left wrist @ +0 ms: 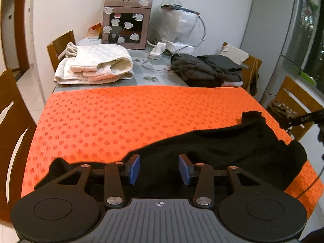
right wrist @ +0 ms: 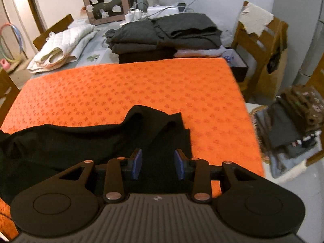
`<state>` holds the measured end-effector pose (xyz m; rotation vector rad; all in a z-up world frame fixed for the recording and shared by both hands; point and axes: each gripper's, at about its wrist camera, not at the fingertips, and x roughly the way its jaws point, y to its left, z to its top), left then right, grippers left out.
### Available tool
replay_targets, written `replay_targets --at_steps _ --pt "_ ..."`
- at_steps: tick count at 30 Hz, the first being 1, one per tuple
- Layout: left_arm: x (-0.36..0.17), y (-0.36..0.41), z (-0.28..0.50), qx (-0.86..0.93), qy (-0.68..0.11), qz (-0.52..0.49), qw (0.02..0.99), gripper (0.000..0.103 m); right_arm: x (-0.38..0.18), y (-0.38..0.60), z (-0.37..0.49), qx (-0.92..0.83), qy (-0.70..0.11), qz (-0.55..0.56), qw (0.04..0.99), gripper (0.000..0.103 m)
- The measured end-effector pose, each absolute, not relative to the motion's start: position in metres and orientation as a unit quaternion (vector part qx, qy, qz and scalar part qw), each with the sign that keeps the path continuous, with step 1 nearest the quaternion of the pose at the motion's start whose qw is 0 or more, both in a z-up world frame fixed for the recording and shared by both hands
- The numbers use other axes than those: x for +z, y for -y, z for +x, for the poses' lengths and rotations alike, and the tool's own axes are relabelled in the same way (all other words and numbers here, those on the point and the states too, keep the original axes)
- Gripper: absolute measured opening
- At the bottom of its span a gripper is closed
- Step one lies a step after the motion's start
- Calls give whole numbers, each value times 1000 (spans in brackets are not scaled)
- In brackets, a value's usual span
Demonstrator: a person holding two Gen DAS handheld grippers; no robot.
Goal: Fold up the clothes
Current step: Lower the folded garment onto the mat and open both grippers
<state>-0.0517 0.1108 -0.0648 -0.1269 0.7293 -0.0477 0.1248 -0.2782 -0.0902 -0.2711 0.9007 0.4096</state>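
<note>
A black garment [left wrist: 222, 147] lies crumpled along the near edge of the orange patterned mat [left wrist: 121, 117]. My left gripper [left wrist: 159, 169] is open, its blue pads [left wrist: 134, 169] apart just above the garment's near edge. In the right wrist view the same garment [right wrist: 70, 141] spreads to the left on the mat [right wrist: 141, 85]. My right gripper [right wrist: 158, 165] is open over the garment's right end, with black cloth showing between the pads [right wrist: 137, 164]. Neither gripper holds anything.
Behind the mat lie a folded white quilted pad [left wrist: 95, 64] and a stack of folded dark clothes [left wrist: 206, 70], also in the right wrist view [right wrist: 162, 36]. A stickered box [left wrist: 126, 22], bags and cables stand at the back. Wooden chairs [left wrist: 12, 131] flank the table; a fridge [left wrist: 283, 40] is on the right.
</note>
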Motion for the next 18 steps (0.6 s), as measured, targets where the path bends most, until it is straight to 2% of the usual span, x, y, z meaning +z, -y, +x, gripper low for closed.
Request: replay_targets --at_steps 6,9,14,15,18 --pt "-62 -77 -67 41 -368 -73 926 45 -121 271 137 253 -404 -196 857 40" --pt "-61 -62 -73 73 -370 -79 923 46 -127 272 141 291 -377 -265 838 41" --pt "-62 -35 -80 120 -369 -98 916 47 -136 274 138 345 -296 -409 791 54" --pt "-63 -30 -82 127 -369 -102 915 47 -139 273 136 359 -276 -439 776 61" --pt "-66 -16 -84 140 -372 -109 911 47 -147 271 130 397 -219 -515 727 61"
